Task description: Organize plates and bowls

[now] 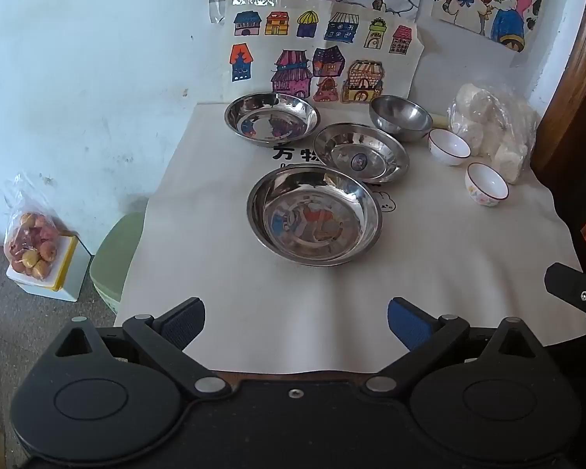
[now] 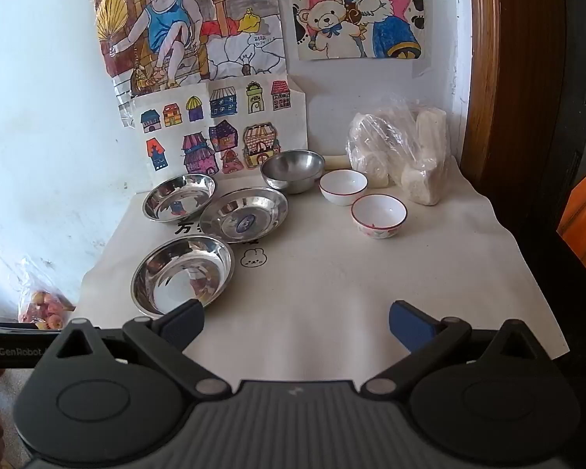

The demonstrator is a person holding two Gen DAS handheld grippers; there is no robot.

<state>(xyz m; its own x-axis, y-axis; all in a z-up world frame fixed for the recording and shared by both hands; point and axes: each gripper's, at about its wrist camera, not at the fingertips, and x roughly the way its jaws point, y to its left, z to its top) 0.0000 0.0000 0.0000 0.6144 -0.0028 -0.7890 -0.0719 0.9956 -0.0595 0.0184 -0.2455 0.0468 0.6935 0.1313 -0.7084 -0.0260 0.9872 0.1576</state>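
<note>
While both tools hover over the near edge of the cloth, nothing is between their fingers:
Left gripper (image 1: pixel 296 322): jaws spread wide, empty, at the bottom of the left wrist view.
Right gripper (image 2: pixel 296 322): jaws spread wide, empty, low in the right wrist view.
Nearest shiny steel plate (image 1: pixel 314 221): centre of the left wrist view, on the cream printed tablecloth (image 1: pixel 254 312).
Middle steel plate (image 1: pixel 361 153): just above and right of the nearest one, close to it.
Far steel plate (image 1: pixel 271 118): upper centre, near the wall.
Round steel bowl (image 1: pixel 400 117): right of the far plate, by the house drawing (image 1: pixel 320 58).
Two white red-rimmed ceramic bowls (image 1: pixel 448 147) (image 1: pixel 486 184): right side, apart from each other.
Clear plastic bag of white blocks (image 1: pixel 492 133): upper right, behind the bowls.
</note>
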